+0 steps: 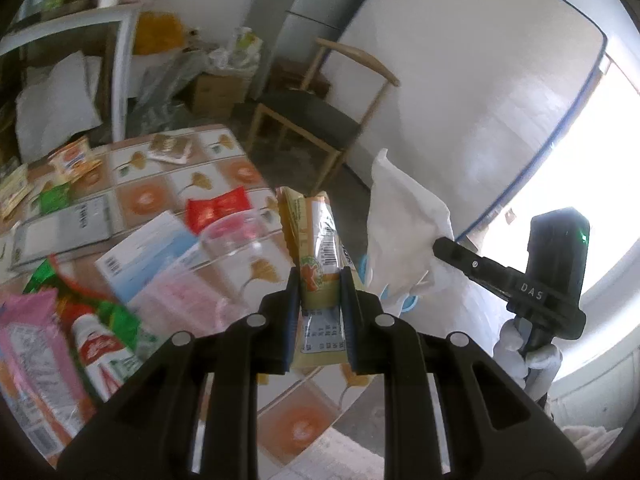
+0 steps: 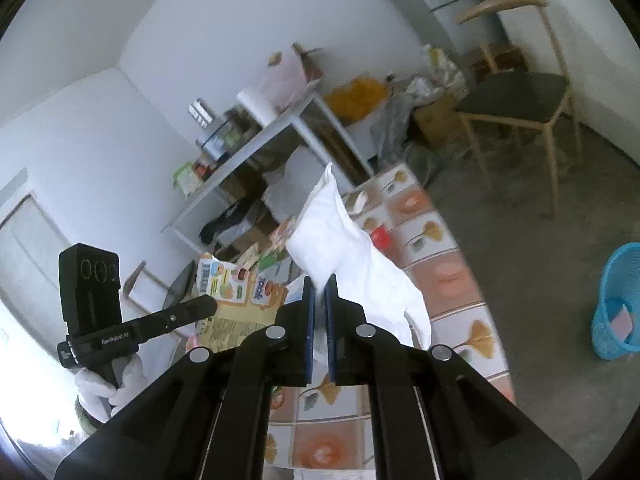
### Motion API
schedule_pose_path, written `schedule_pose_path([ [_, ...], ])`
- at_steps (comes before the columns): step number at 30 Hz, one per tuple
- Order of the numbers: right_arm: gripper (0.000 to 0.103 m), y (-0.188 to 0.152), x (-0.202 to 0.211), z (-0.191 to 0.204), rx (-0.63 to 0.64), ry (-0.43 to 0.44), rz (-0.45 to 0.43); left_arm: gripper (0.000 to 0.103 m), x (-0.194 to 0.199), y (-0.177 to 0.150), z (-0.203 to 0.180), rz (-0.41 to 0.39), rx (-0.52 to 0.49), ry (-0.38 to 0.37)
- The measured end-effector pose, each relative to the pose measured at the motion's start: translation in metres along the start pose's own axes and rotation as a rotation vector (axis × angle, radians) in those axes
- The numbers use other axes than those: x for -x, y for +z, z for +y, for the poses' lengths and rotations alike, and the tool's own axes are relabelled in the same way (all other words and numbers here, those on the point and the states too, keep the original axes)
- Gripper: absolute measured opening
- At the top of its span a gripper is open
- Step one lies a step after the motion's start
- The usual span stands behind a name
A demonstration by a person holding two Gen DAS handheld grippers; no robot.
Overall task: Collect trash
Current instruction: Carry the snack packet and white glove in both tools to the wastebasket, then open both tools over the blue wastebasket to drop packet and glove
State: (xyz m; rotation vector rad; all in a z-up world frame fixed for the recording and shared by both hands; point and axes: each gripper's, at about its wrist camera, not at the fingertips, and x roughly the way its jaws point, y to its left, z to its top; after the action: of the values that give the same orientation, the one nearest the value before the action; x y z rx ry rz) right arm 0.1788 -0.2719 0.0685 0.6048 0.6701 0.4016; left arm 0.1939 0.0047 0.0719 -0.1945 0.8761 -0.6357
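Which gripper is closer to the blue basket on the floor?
Probably right. The right gripper, shut on a white tissue, sees the blue basket on its right side. The left gripper, holding a yellow packet, sits farther left.

Left tool raised above the worktop's edge, fingers clamped on a packet, right tool level beside it, fingers pinched on white tissue, both hands white-gloved

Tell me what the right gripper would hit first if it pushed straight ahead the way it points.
Nothing separate at first: the right gripper is shut on a white tissue that sticks out ahead of it. Beyond the tissue, the line probably runs over the tiled table toward the white shelf, though depth is unclear.
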Motion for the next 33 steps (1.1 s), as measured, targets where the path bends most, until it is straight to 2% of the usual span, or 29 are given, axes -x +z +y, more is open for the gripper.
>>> schedule_pose_path([
  [5,0.006,0.008,0.04,-0.039,-0.05,-0.083,-0.077,0.018,-0.037,0.016,-0.045,0.041,-0.082,-0.041],
  [9,0.006,0.011,0.072,-0.079,-0.104,-0.17,-0.132,0.018,-0.087,0.029,-0.089,0.11,-0.148,-0.107],
  [11,0.006,0.012,0.092,-0.106,-0.138,-0.236,-0.162,0.018,-0.121,0.033,-0.118,0.15,-0.2,-0.162],
  [13,0.006,0.011,0.11,-0.135,-0.18,-0.301,-0.181,0.018,-0.153,0.033,-0.146,0.179,-0.259,-0.182],
  [17,0.006,0.006,0.133,-0.198,-0.288,-0.369,-0.196,0.02,-0.231,0.028,-0.196,0.267,-0.349,-0.206],
  [20,0.006,0.005,0.137,-0.25,-0.373,-0.411,-0.188,0.023,-0.289,0.021,-0.222,0.323,-0.39,-0.209],
  [25,0.006,0.008,0.129,-0.317,-0.446,-0.473,-0.173,0.024,-0.383,0.01,-0.25,0.402,-0.396,-0.204],
  [28,0.006,0.013,0.119,-0.35,-0.481,-0.492,-0.179,0.024,-0.426,0.009,-0.257,0.42,-0.374,-0.2],
  [30,0.006,0.017,0.113,-0.372,-0.497,-0.519,-0.188,0.025,-0.454,0.007,-0.267,0.4,-0.388,-0.179],
  [31,0.008,0.022,0.105,-0.391,-0.512,-0.543,-0.178,0.037,-0.463,0.006,-0.269,0.386,-0.388,-0.17],
  [32,0.011,0.02,0.102,-0.407,-0.537,-0.568,-0.163,0.06,-0.473,0.003,-0.273,0.367,-0.393,-0.142],
  [33,0.023,0.018,0.096,-0.425,-0.569,-0.582,-0.139,0.07,-0.488,-0.004,-0.279,0.362,-0.432,-0.088],
])
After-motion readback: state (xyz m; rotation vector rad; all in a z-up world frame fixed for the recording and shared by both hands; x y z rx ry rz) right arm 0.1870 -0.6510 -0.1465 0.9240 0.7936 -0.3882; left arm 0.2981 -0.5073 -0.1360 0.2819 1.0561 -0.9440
